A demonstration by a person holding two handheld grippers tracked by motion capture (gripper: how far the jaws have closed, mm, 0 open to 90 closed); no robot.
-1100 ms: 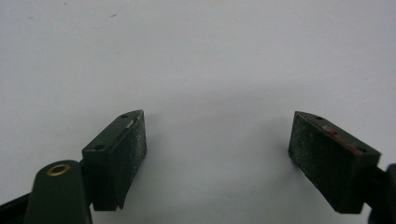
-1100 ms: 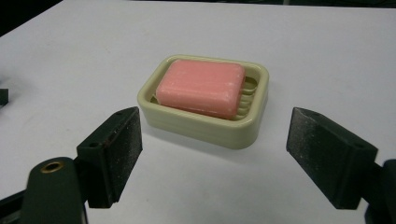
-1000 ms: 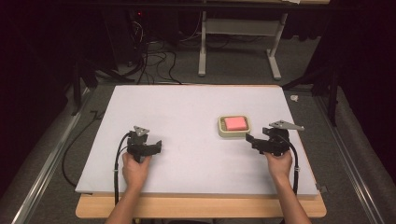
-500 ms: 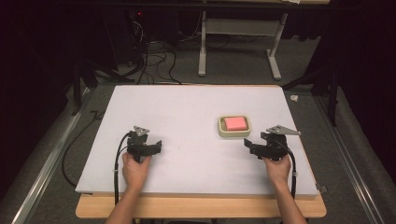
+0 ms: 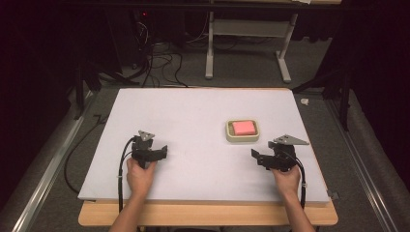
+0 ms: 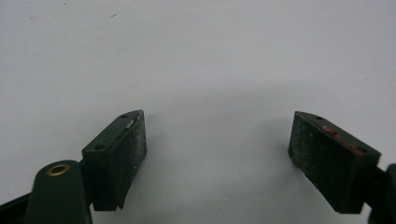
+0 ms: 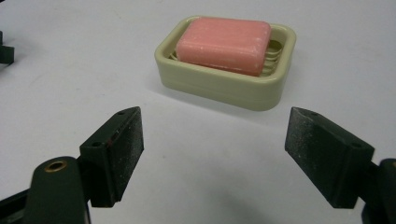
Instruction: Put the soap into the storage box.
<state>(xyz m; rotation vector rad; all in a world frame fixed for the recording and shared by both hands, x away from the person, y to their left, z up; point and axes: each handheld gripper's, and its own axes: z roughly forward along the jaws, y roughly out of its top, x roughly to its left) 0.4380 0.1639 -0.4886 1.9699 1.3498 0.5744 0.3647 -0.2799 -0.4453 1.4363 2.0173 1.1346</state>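
A pink bar of soap [image 5: 243, 127] lies in a beige soap dish [image 5: 229, 131] right of the table's middle. My right gripper [image 5: 257, 157] sits just in front of the dish, a little to its right, jaws wide apart with nothing between them. In the right gripper view the soap [image 7: 224, 38] and dish [image 7: 219, 88] lie a short way beyond the open gripper [image 7: 212, 154]. My left gripper [image 5: 163, 151] rests at the front left of the table. It is open [image 6: 217, 158] over bare white surface.
The white table top [image 5: 193, 111] has a wooden front edge [image 5: 208, 215]. Cables [image 5: 159, 67] and a table frame [image 5: 246, 43] stand on the floor behind. The other gripper's tip [image 7: 4, 49] shows at the far left of the right gripper view.
My right gripper has drawn back toward the table's front edge and slightly left, away from the soap dish. The left gripper has stayed put.
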